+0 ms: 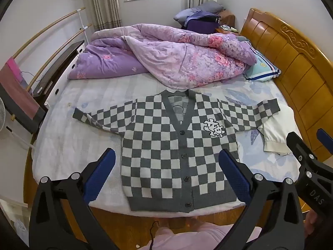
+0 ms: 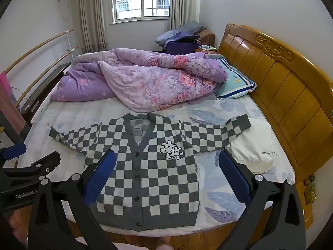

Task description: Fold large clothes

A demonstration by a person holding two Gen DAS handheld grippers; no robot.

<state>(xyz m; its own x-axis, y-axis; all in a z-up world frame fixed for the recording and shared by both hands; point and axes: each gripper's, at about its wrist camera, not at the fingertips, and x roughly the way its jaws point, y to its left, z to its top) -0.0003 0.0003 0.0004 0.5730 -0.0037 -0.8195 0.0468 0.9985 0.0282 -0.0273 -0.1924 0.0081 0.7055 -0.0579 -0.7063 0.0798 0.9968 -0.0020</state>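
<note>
From the left wrist camera: a grey-and-white checked cardigan (image 1: 177,145) lies flat and buttoned on the bed (image 1: 68,137), front up, both sleeves spread out to the sides, hem at the near edge of the mattress. The left gripper (image 1: 166,160) hangs above the hem with its jaws spread wide and nothing between them. A cream garment (image 1: 276,133) lies under the cardigan's right-hand sleeve end, beside the wooden headboard (image 1: 291,62). A rumpled purple quilt (image 1: 166,58) is heaped at the far side of the bed, a striped pillow (image 1: 262,68) next to it. The right gripper's black frame shows at the right edge.

From the right wrist camera: the right gripper (image 2: 166,162) is poised over the cardigan (image 2: 154,166), jaws wide and empty, blue pads clear of the knit. The cream garment (image 2: 254,145) sits just beyond the right pad. The quilt (image 2: 145,79) and pillow (image 2: 235,83) lie farther back, below the window (image 2: 141,0).
</note>
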